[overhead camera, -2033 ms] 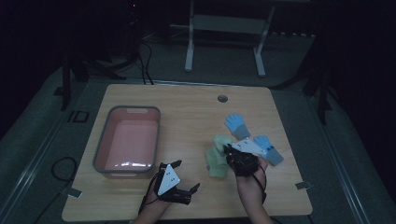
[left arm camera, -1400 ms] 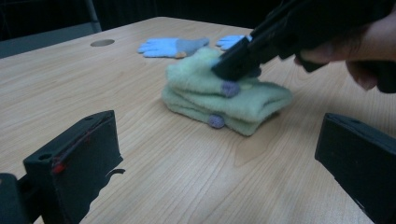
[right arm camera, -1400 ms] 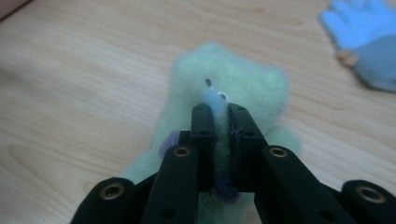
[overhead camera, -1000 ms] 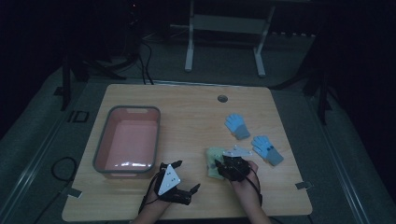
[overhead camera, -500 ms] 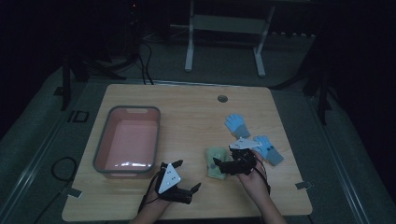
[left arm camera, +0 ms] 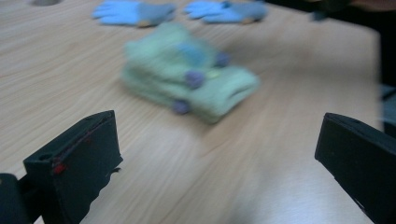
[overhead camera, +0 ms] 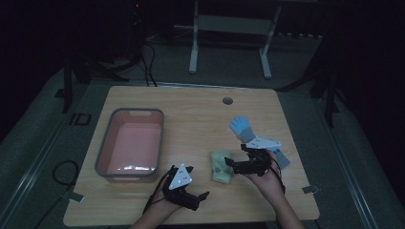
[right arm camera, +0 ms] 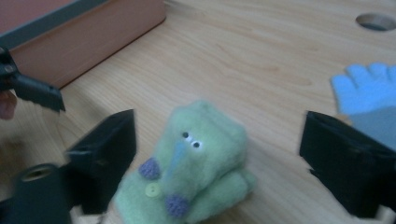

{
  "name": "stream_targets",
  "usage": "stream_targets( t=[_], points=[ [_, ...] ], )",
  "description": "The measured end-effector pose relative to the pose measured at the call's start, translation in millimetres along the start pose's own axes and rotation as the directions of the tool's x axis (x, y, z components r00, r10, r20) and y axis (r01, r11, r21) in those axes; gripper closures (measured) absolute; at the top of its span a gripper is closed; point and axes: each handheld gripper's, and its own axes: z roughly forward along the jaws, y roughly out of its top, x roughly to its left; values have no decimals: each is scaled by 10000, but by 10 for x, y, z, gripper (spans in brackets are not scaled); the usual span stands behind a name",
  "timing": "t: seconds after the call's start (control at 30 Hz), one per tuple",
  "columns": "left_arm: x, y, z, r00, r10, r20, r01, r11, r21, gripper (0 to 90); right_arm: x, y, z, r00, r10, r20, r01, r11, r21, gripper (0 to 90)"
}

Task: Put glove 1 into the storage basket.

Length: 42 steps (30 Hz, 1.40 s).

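Green sock (overhead camera: 221, 166) lies on the worktop (overhead camera: 200, 119), at nine o'clock of the right claw (overhead camera: 237, 159). That claw has just been opening and holds nothing. The left claw (overhead camera: 195, 192) gapes empty.

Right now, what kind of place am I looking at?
Probably a dim lab or recording workspace: a wooden table with a cable hole, cables on the floor, and a metal stand behind.

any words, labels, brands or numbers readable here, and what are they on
None can be read.
green glove: sewn eyes, a button and purple patches, no lettering.
blue gloves: no print visible.
pink tub: no label visible.
grey plates on the left gripper and right gripper: blank as far as the dim high view shows.
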Motion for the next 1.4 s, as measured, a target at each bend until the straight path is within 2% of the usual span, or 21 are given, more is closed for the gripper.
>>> stream_targets(
  t=[0.07, 0.17, 0.2, 0.27, 0.33, 0.4, 0.53, 0.57, 0.6, 0.63, 0.67, 0.73, 0.8, 0.87, 1.03, 1.07, 1.1, 1.2, 1.27, 1.33, 1.4],
  points=[
    [-7, 34, 60, 9994, 296, 189, -300, 9994, 192, 3, -28, 22, -17, 9999, -101, -45, 100, 9999, -52, 176],
    [-42, 83, 133, 9946, 995, 296, -1002, 9947, 233, 20, -84, 71, -28, 9999, -108, -92, 106, 9996, -245, 293],
    [-49, 104, 161, 9921, 1184, 416, -1192, 9927, 164, 44, -96, 85, -26, 9998, -128, -181, 125, 9997, -213, 365],
    [-53, 158, 247, 9865, 1427, 800, -1447, 9893, 207, 63, -121, 115, 6, 9992, -270, -295, 266, 9995, -156, 416],
    [-51, 194, 302, 9791, 1774, 996, -1806, 9833, 237, 149, -153, 135, 65, 9975, -321, -632, 325, 9995, 44, 431],
    [-65, 243, 384, 9734, 2033, 1060, -2073, 9779, 284, 161, -166, 148, 129, 9960, -404, -793, 427, 9987, 268, 456],
    [-77, 315, 536, 9499, 2916, 1121, -2988, 9528, 533, 237, -197, 151, 262, 9926, -324, -1169, 397, 9974, 607, 455],
    [-80, 318, 572, 9402, 3226, 1097, -3299, 9424, 560, 253, -213, 145, 296, 9922, -290, -1212, 375, 9970, 684, 455],
    [-78, 319, 593, 9349, 3380, 1082, -3459, 9360, 646, 286, -231, 131, 338, 9898, -193, -1412, 306, 9964, 787, 453],
    [-78, 319, 593, 9349, 3380, 1082, -3459, 9360, 646, 319, -231, 131, 338, 9898, -193, -1412, 306, 9964, 787, 453],
    [-73, 306, 644, 9245, 3630, 1163, -3730, 9243, 806, 319, -239, 121, 361, 9897, -95, -1426, 218, 9961, 852, 452],
    [-68, 288, 681, 9134, 3901, 1162, -4022, 9088, 1110, 348, -270, 68, 455, 9834, 197, -1806, 4, 9938, 1108, 416],
    [-61, 274, 712, 9112, 3943, 1190, -4082, 9030, 1342, 368, -277, 38, 504, 9783, 378, -2037, -118, 9917, 1277, 396],
    [-63, 267, 724, 9006, 4201, 1113, -4327, 8905, 1407, 391, -292, 3, 563, 9821, 366, -1848, -75, 9878, 1556, 394],
    [-60, 270, 771, 8754, 4709, 1090, -4830, 8602, 1633, 419, -361, -94, 705, 9749, 904, -2034, -423, 9725, 2292, 372],
    [-61, 264, 781, 8609, 4977, 1060, -5088, 8443, 1684, 426, -353, -107, 725, 9763, 804, -2010, -293, 9690, 2455, 372],
    [-62, 259, 793, 8532, 5117, 1010, -5216, 8353, 1738, 432, -350, -123, 740, 9757, 796, -2044, -265, 9677, 2506, 378],
    [-53, 246, 837, 8377, 5380, 942, -5457, 8165, 1885, 452, -397, -163, 771, 9594, 1580, -2337, -956, 9616, 2573, 444],
    [-44, 244, 859, 8382, 5396, 794, -5442, 8178, 1871, 498, -401, -181, 771, 9575, 1492, -2470, -867, 9652, 2467, 499],
    [-43, 246, 876, 8293, 5566, 493, -5544, 8087, 1964, 600, -396, -179, 771, 9556, 1534, -2516, -875, 9631, 2547, 562],
    [-27, 284, 872, 8416, 5365, 621, -5371, 8193, 2006, 662, -395, -170, 755, 9547, 1618, -2498, -960, 9618, 2563, 619]
  ],
)
